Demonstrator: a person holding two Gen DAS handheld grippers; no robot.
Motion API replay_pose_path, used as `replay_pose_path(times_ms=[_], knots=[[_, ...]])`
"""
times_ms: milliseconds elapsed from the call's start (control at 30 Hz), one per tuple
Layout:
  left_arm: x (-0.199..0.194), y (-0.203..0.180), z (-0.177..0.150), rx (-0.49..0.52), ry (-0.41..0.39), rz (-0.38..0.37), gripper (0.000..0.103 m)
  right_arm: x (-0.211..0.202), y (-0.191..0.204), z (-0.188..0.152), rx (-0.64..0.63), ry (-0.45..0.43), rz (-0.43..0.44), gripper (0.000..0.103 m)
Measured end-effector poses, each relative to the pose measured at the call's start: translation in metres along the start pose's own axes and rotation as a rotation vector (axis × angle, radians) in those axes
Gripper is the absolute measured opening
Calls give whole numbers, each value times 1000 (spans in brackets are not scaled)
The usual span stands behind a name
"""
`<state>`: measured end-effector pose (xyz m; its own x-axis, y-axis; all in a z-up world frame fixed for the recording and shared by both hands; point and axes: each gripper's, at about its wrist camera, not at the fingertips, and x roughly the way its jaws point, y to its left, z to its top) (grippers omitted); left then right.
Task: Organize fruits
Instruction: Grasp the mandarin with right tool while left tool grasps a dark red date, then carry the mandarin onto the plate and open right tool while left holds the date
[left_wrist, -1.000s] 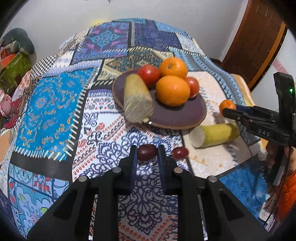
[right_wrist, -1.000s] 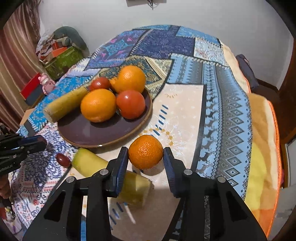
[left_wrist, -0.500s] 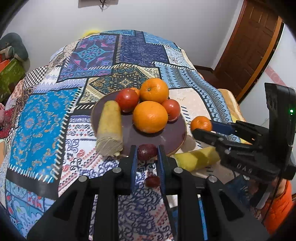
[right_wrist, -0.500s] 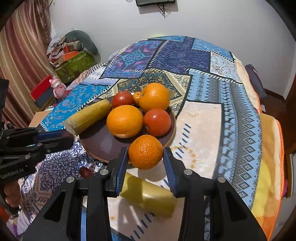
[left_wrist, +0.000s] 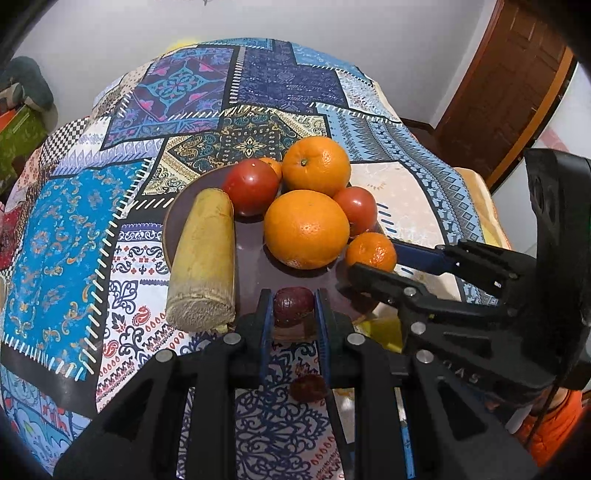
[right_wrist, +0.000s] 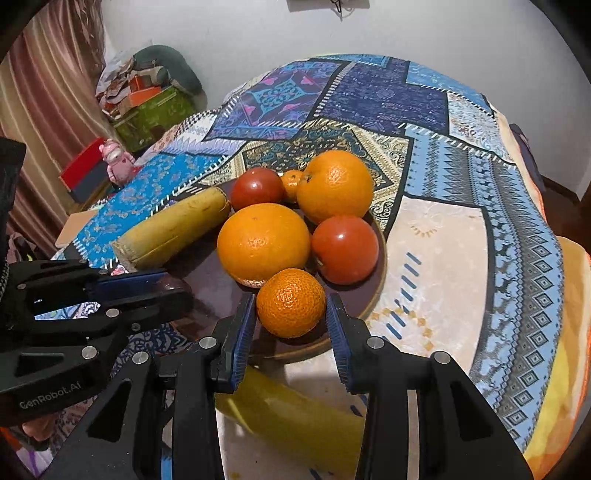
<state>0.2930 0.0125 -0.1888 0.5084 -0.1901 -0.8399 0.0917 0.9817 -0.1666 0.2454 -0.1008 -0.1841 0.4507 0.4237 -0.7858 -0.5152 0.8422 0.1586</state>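
Now hovering over the plate (left_wrist: 173, 229) rim: left gripper (left_wrist: 293, 308) clamping a dark date (left_wrist: 292, 303), right gripper (right_wrist: 291, 314) clamping a mandarin (right_wrist: 291, 302). Already sitting plated: oranges, tomatoes, one cane piece. Still waiting on the cloth: another date (left_wrist: 308, 387), a yellow piece (right_wrist: 291, 417).

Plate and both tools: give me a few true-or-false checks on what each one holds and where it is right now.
1. The right tool grips a small mandarin over the plate. True.
2. The left tool is empty. False: it pinches a dark red jujube.
3. Two tomatoes sit on the plate. True.
4. Both yellow cane pieces lie on the plate. False: one lies on the tablecloth.
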Motion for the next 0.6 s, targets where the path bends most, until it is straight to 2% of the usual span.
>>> replay_pose_path(times_ms=[233, 300, 400, 600], knots=[[7, 0, -2, -2, 20, -3, 22, 1, -1, -4, -3, 10, -6, 37], [7, 0, -2, -4, 22, -2, 26, -3, -1, -4, -5, 0, -8, 37], [1, -1, -4, -8, 14, -2, 31, -11, -2, -3, -8, -14, -12, 37], [-16, -2, -10, 10, -5, -2, 33, -33, -5, -8, -17, -42, -12, 37]])
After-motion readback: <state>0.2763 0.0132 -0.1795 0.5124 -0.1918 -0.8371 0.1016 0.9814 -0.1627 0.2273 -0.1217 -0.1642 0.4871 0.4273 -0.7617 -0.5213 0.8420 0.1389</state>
